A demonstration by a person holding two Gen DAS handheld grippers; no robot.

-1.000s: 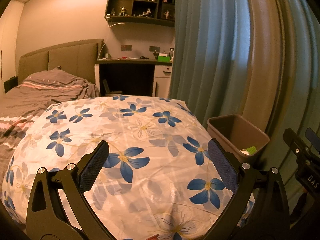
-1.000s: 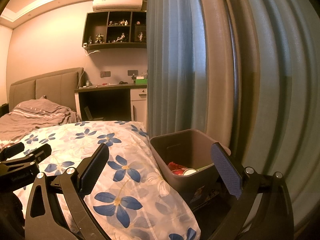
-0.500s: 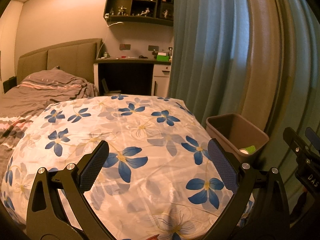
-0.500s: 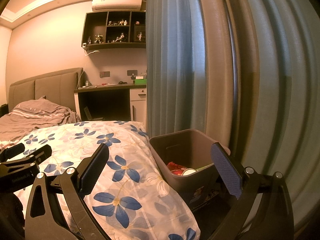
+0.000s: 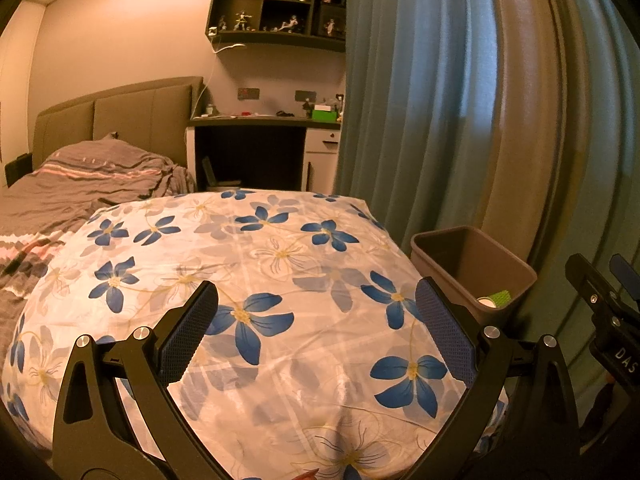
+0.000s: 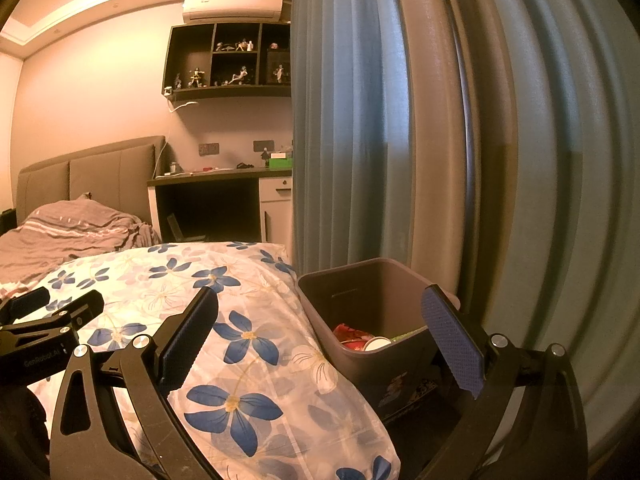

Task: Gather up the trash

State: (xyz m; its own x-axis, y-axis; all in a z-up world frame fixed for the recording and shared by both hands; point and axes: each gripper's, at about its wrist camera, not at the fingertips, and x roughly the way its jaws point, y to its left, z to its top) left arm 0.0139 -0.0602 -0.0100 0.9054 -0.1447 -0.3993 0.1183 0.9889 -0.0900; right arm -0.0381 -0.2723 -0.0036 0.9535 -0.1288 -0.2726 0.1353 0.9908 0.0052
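Through the left wrist camera, my left gripper [image 5: 316, 336] hangs spread wide and empty over the flowered bedspread [image 5: 256, 264], with the brown trash bin [image 5: 472, 268] just beside the bed on the right, a green scrap and a white cup visible in its near corner. I see no loose trash on the cover, so I might wrongly call the job finished if something hides in a fold. Through the right wrist camera, my right gripper [image 6: 320, 340] is also spread with nothing between its pads, the bin [image 6: 360, 292] ahead holding red wrappers; dipping carelessly could knock its rim. Blue curtains [image 6: 352, 120] hang right, a desk [image 6: 224, 176] far behind.
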